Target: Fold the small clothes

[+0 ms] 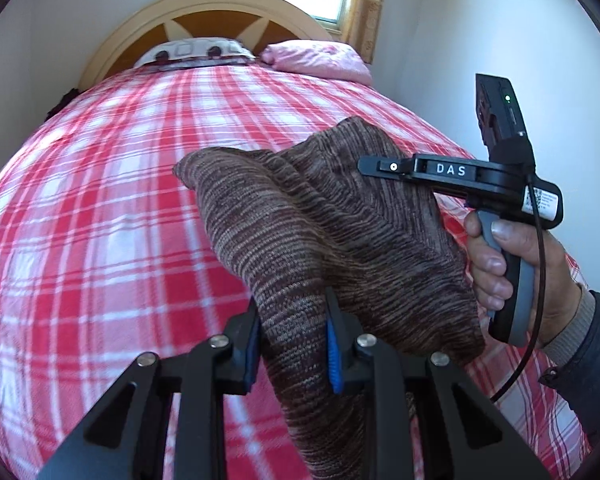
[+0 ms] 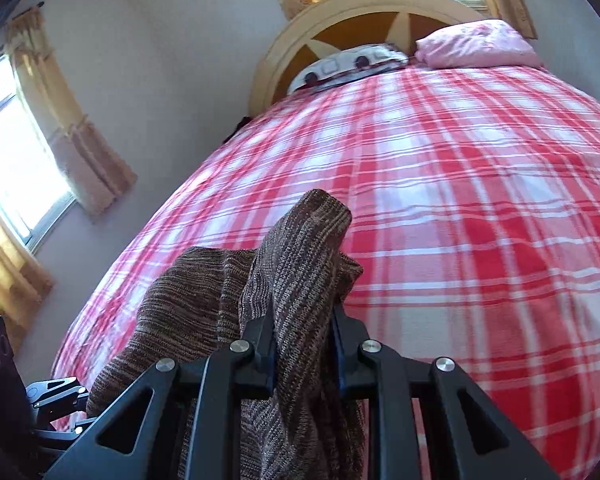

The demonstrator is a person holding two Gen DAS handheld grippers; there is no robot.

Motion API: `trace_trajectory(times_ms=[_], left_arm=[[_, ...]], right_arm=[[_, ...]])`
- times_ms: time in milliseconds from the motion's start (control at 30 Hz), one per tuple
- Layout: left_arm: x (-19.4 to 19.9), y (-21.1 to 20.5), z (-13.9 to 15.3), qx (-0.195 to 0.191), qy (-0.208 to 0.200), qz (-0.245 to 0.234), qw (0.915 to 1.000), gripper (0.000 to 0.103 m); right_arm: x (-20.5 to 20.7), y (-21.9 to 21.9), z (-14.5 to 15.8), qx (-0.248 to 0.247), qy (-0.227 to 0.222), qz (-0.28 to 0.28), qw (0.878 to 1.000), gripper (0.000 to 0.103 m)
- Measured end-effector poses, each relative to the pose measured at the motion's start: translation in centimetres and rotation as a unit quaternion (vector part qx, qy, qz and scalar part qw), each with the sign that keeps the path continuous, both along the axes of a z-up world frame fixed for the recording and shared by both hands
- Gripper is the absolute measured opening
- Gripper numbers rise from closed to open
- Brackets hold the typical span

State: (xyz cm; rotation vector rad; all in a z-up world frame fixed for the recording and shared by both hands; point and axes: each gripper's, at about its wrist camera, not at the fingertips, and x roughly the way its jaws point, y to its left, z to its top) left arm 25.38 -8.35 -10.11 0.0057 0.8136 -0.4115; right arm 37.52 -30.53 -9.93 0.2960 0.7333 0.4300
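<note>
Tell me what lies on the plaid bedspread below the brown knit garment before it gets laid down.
Nothing visible: the brown knit garment hangs clamped in both grippers above bare plaid bedspread. The pillows sit far off at the headboard.

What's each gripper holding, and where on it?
Both hold the brown knit. Left gripper and right gripper each pinch a bunched fold of it above the bed; which part, cannot tell.

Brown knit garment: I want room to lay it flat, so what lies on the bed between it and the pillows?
Only bare plaid bedspread between the brown knit garment and the pillows; the right wrist view shows it best.
</note>
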Motion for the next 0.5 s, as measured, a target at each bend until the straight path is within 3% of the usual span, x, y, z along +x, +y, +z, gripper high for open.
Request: trace_trajectory(times_ms=[500], left_arm=[[-5.6, 12.6, 1.2, -0.004, -0.017, 0.093, 0.9955, 0.028]], right_arm=[[-1.8, 15.1, 0.8, 0.037, -0.001, 0.099, 0.994, 0.021]])
